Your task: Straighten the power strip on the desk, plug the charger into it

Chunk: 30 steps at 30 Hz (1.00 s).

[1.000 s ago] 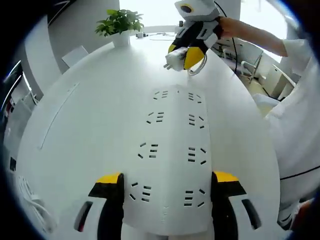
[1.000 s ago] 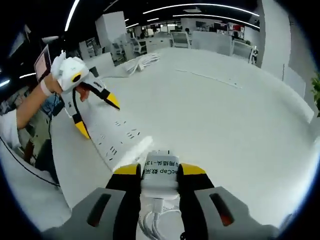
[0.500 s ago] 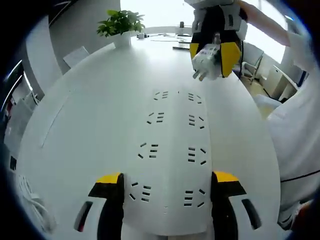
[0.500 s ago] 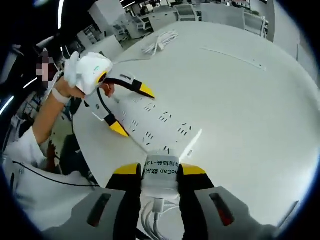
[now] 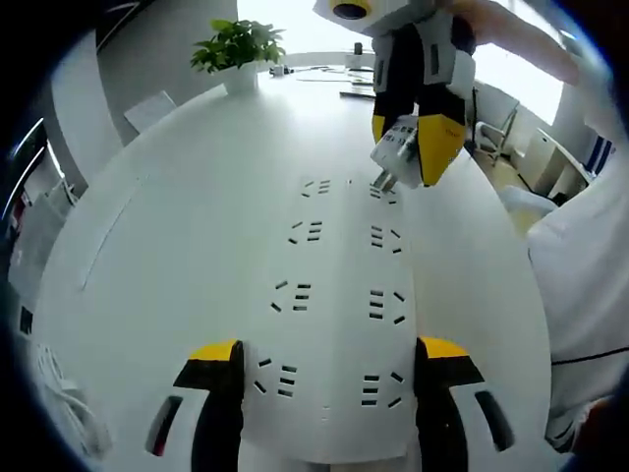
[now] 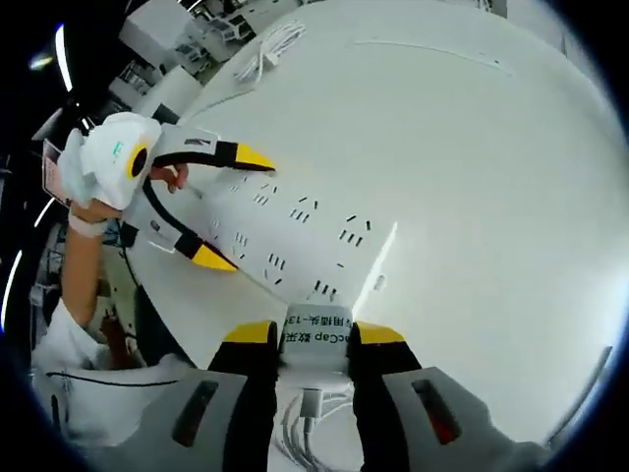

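Left gripper view: the right gripper has dropped lower, its charger now just above the power strip's far sockets. The left gripper straddles the strip's near end, jaws wide at each edge.

Right gripper view: the right gripper clamps one charger; one strip lies ahead, nearer than before.

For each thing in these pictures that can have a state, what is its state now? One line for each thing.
power strip: flat on the desk, all visible sockets empty, near end between the left gripper's fingers.
charger: clamped in the right gripper, prongs just above a far-end socket, not yet plugged in.
left gripper: astride the strip.
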Available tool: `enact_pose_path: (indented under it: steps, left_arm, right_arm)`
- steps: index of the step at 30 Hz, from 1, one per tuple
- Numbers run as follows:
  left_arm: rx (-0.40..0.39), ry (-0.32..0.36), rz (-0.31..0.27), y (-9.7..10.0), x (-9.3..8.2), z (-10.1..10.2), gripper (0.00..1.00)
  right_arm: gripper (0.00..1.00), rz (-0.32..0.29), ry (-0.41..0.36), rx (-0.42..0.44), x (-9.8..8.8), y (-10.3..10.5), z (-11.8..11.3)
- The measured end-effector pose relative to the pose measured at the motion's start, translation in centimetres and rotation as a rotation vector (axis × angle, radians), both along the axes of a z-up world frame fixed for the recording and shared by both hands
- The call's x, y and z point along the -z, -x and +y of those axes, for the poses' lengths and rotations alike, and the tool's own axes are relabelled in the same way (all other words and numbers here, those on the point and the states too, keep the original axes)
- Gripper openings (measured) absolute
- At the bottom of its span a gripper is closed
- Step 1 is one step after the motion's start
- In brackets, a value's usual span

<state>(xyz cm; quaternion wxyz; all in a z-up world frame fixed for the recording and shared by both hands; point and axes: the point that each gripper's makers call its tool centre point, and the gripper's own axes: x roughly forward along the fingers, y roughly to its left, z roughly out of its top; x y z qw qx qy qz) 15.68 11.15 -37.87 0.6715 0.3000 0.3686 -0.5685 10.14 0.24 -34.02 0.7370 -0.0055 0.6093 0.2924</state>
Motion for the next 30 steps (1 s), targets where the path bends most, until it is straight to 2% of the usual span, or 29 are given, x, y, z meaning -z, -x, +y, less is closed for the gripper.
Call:
enact_pose_path:
  steps: [5,8,9,13,18,22,23,24,25,30]
  left_arm:
    - [-0.003,-0.012,0.002,-0.3,0.0,0.2,0.71]
    - [-0.006,-0.022,0.005,-0.5,0.1,0.1,0.71]
    - [-0.006,-0.025,0.006,-0.6,0.1,0.0,0.71]
    - [-0.012,-0.034,0.007,-0.7,0.1,0.1,0.71]
    - [-0.023,-0.046,0.008,-0.7,0.2,0.2,0.70]
    - [-0.028,-0.050,0.007,-0.5,0.2,0.2,0.70]
    - [-0.030,-0.053,0.006,-0.4,0.2,0.2,0.70]
    - [-0.032,-0.055,0.006,-0.3,0.2,0.3,0.70]
    - [-0.032,-0.055,0.006,-0.3,0.2,0.3,0.70]
    - [-0.031,-0.049,-0.005,-0.1,0.1,0.3,0.70]
  right_arm:
    - [0.28,0.040,0.045,0.051,-0.4,-0.4,0.3]
    - [0.28,0.060,0.112,0.084,-0.7,-0.6,0.6]
    - [0.28,0.060,0.119,0.112,-0.7,-2.2,0.2]
    - [0.28,0.070,0.156,0.186,-0.6,-3.3,-0.1]
    - [0.28,0.050,0.207,0.205,-0.2,-4.4,-0.3]
    - [0.27,0.017,0.226,0.254,0.3,-5.3,-0.6]
    - [0.27,0.060,0.253,0.265,0.4,-4.4,-0.7]
    - [0.27,-0.001,0.240,0.219,0.0,-5.1,-0.5]
    - [0.27,-0.001,0.243,0.263,0.1,-4.5,-0.3]
    - [0.27,-0.035,0.263,0.273,0.2,-4.8,-0.1]
